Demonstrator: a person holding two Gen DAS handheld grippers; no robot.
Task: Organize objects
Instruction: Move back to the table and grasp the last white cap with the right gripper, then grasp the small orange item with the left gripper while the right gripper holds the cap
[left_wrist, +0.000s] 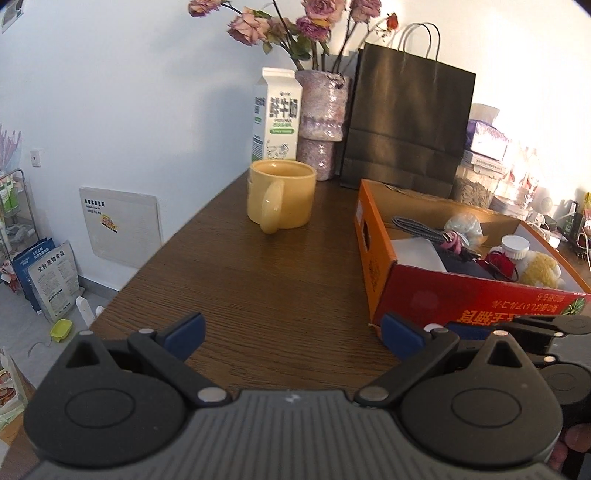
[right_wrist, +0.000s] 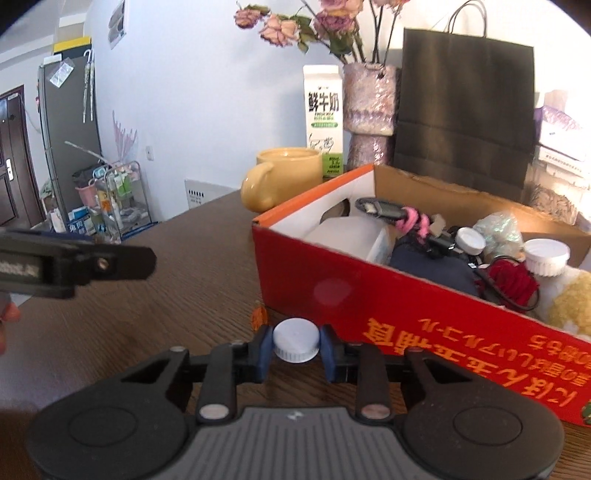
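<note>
Two tools are at work over the brown worktop (left_wrist: 258, 288), and the step in hand looks like a pickup. The right tool (right_wrist: 296, 347) has its blue pads pressed against the sides of a small white ribbed cap (right_wrist: 296, 343), likely the top of a little bottle whose body is hidden below, so it is clamped on that cap. The cap sits right at the tool's tips, just in front of the near wall of the red cardboard box (right_wrist: 369, 295), which lies ahead and to the tool's right. The box already holds a jumble: a similar white-capped bottle (right_wrist: 546, 256), a red tangle (right_wrist: 511, 286), a pink hair tie (right_wrist: 415, 221) and a dark pouch (right_wrist: 432, 267). The left tool (left_wrist: 291, 334) has its pads well apart with nothing between them, only bare wood; a yellow mug (left_wrist: 281, 197) stands well ahead of it, with a milk carton (left_wrist: 277, 114), a vase of dried roses (left_wrist: 323, 122) and a black paper bag (left_wrist: 406, 118) beyond. Judging by the task, the next move calls for lifting the capped thing straight up until it clears the box's near wall, carrying it forward and to the right over the rim, then lowering it into a free spot. The grip is on a smooth round cap, so a slow, level lift would guard against it slipping or twisting.
</note>
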